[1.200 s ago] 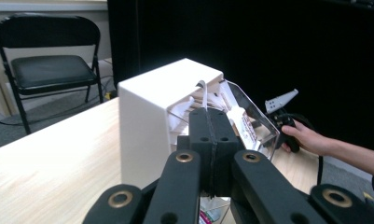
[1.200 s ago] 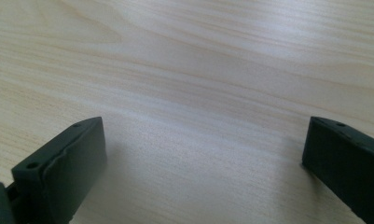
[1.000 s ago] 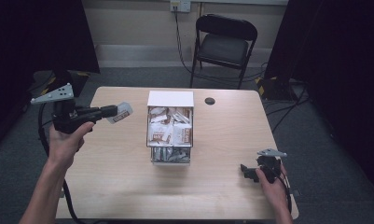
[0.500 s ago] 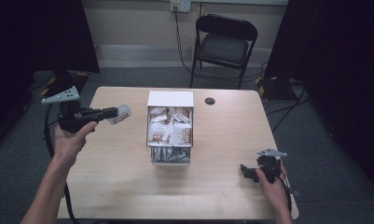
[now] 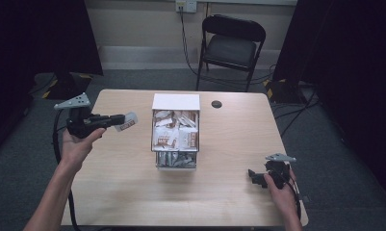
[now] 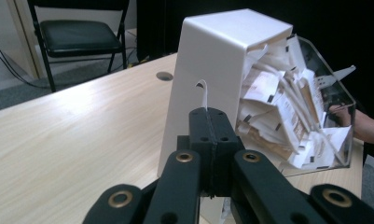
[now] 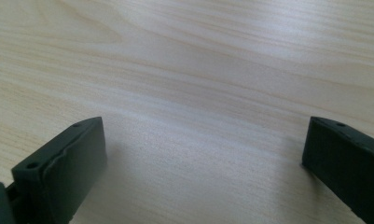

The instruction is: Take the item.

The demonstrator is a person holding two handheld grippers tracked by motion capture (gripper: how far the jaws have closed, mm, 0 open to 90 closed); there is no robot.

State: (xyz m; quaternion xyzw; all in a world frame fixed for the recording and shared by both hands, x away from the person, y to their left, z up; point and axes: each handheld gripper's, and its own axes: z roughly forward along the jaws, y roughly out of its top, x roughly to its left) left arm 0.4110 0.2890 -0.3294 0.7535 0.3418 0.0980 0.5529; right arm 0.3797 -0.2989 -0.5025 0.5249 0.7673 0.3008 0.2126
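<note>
Wooden bench (image 5: 133, 192) before a folding chair (image 5: 231, 45), bearing a central box (image 5: 176, 102) full of sachets. Left claw (image 5: 119, 120), clamped on one sachet (image 5: 127, 122), holds it above the bench left of the box, clear of it. Right claw (image 5: 252, 176) rests gaping and empty at the near right edge. One sachet extracted; its placement judged outstanding, many remaining inside.

Light wood-grain surface (image 5: 118, 183), rectangular with rounded corners. A white dispenser box (image 5: 176, 102) with a clear front, filled with packets (image 5: 173, 131), stands near its centre. A round black grommet (image 5: 216, 104) sits toward the far edge, just beside the box.
</note>
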